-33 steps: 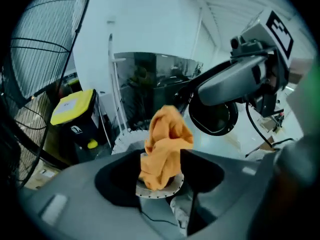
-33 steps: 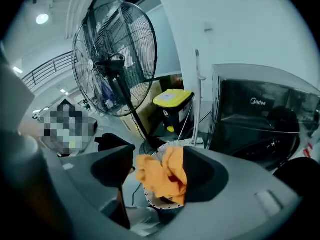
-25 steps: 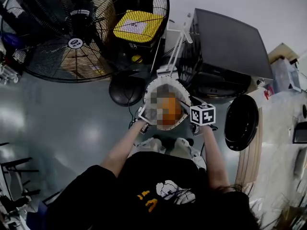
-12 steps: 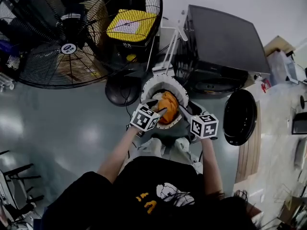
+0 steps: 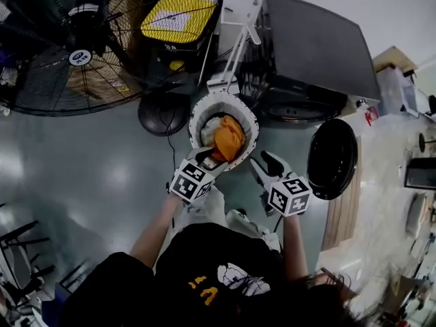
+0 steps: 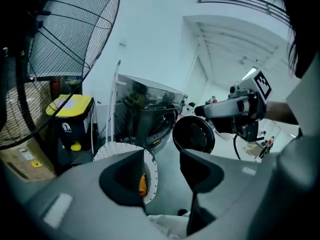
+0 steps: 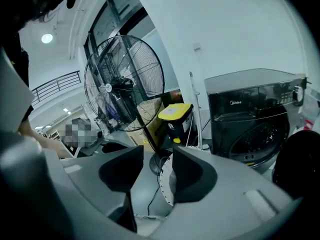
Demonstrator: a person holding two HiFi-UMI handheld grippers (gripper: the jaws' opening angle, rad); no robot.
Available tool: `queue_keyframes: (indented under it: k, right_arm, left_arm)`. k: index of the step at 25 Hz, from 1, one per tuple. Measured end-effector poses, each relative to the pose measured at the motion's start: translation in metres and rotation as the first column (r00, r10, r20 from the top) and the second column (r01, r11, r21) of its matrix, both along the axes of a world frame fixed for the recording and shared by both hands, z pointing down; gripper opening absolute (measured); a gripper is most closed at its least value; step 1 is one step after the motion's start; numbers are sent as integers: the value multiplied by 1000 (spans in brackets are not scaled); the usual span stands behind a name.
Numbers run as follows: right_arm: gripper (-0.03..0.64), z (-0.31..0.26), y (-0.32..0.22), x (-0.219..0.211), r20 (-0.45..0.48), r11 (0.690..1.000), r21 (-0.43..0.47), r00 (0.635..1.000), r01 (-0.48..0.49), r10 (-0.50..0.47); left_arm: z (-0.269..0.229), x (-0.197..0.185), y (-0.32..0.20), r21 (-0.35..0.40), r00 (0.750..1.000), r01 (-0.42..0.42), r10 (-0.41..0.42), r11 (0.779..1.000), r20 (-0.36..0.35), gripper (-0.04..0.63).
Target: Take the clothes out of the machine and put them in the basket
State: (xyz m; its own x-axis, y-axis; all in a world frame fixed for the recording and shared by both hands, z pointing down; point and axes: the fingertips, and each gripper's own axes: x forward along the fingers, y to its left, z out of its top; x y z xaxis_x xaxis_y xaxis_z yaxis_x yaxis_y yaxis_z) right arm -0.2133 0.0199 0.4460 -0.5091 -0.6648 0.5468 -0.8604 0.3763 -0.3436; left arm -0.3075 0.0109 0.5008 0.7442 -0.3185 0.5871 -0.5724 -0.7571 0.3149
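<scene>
Glossy grey floor [image 5: 102, 176] runs under everything. Nearest, the left tool [image 5: 205, 157] hangs at the basket's near rim, jaws apart and empty. The right tool [image 5: 268, 165] is beside the basket; its jaws have just been closing, with nothing between them. The basket [image 5: 195, 118] holds an orange garment [image 5: 229, 137] heaped high beside a white cloth [image 5: 209, 131]. Beyond stands the machine [image 5: 313, 53], its door [image 5: 332, 159] swung open to the right. Whether clothes remain in the drum I cannot tell. The heap sits about level with the rim and just beside the left tool, so a jaw catching it could drag it onto the floor. A knock could also tip the basket, which looks light. A right-hand reach toward the drum could clip the door.
</scene>
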Motion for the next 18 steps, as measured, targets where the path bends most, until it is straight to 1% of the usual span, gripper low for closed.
queue_keyframes:
  k: [4, 8, 11, 14, 18]
  right_arm:
    - [198, -7, 19, -1, 12, 999, 7, 999, 43, -43]
    - [196, -16, 38, -4, 25, 994, 28, 994, 105, -106]
    - [196, -26, 60, -1, 28, 985, 58, 986, 165, -167]
    - [195, -38, 91, 7, 44, 975, 90, 978, 202, -206]
    - [179, -51, 128, 20, 55, 962, 137, 968, 236, -245]
  left_arm:
    - [-3, -4, 23, -8, 998, 55, -55, 998, -3, 229]
    - [-18, -6, 42, 22, 994, 112, -113, 993, 1, 227]
    - [-37, 0, 59, 59, 984, 177, -176, 983, -22, 224]
    - [-55, 14, 88, 86, 976, 217, -214, 972, -46, 221]
    - [-68, 29, 129, 121, 964, 266, -263, 956, -41, 216]
